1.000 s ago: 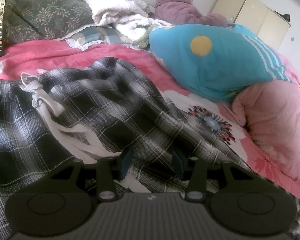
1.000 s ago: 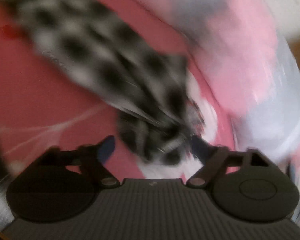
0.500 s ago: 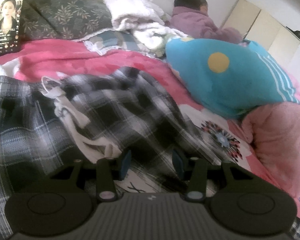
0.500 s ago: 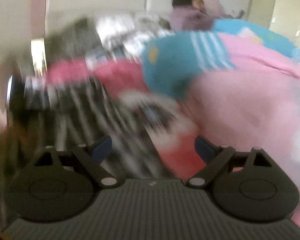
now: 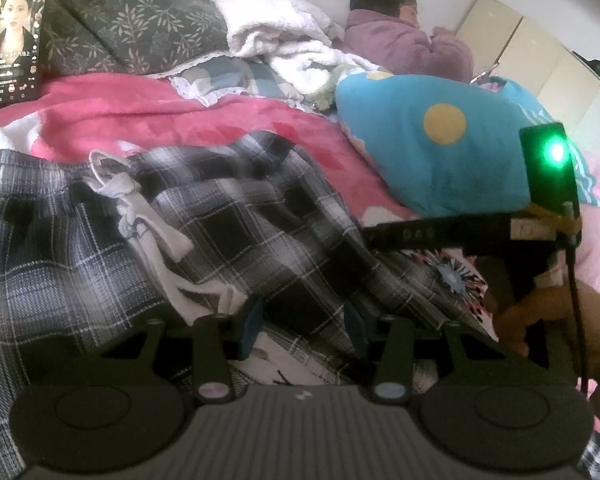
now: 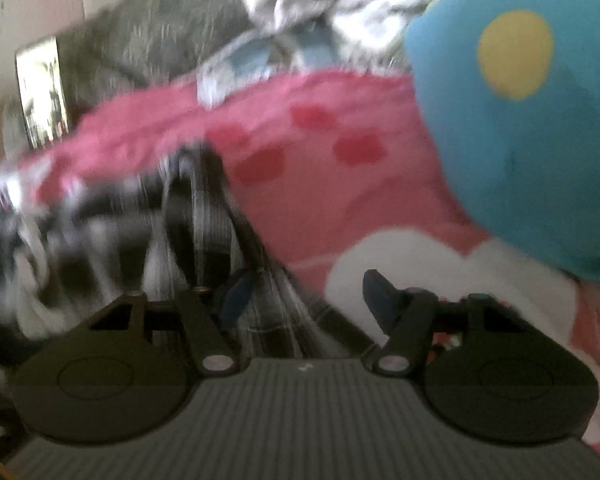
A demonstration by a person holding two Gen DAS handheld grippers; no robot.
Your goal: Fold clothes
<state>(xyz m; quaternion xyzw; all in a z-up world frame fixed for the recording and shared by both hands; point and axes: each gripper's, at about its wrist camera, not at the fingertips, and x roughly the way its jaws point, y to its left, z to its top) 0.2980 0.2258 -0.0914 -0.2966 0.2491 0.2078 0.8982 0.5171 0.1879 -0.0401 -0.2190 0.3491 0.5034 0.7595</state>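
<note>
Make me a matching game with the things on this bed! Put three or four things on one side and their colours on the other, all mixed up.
Things:
1. cushion
2. checked shirt
3. blanket
4. fluffy towel

Colours:
a. white
b. pink
c. blue with a yellow dot
d. black and white

Pairs: 1-c, 2-d, 3-b, 4-a
</note>
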